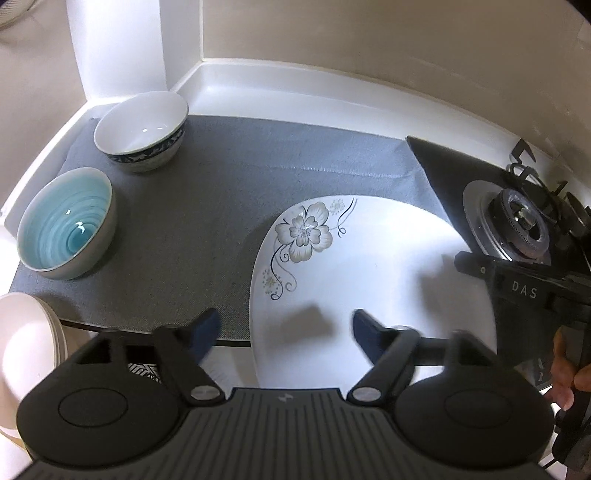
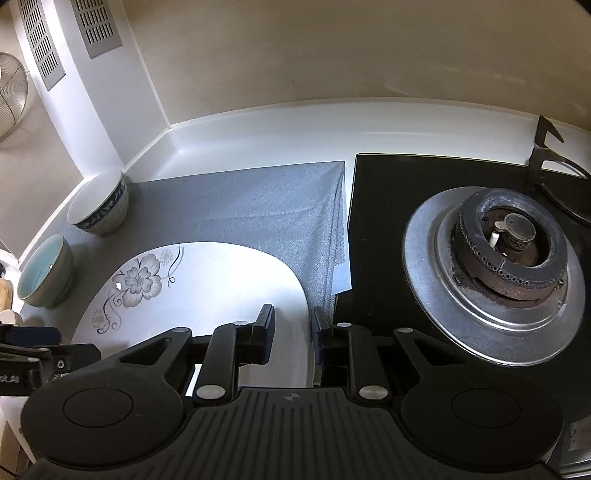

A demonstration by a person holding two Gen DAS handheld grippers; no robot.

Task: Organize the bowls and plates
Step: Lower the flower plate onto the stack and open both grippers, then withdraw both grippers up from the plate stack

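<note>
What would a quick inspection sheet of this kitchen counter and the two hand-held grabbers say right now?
Surface: grey mat spread over a white counter.
Job's things: flowered plate on the mat; blue bowl and patterned bowl upright and apart near the corner; pale dish at the left edge.
Clutter: nothing seen.
Grippers: left gripper open above the plate's near edge; right gripper shut on the plate's rim.
Cables: nothing seen.
Surroundings: gas burner on a black stove right of the mat; vent grilles on the corner column.
</note>
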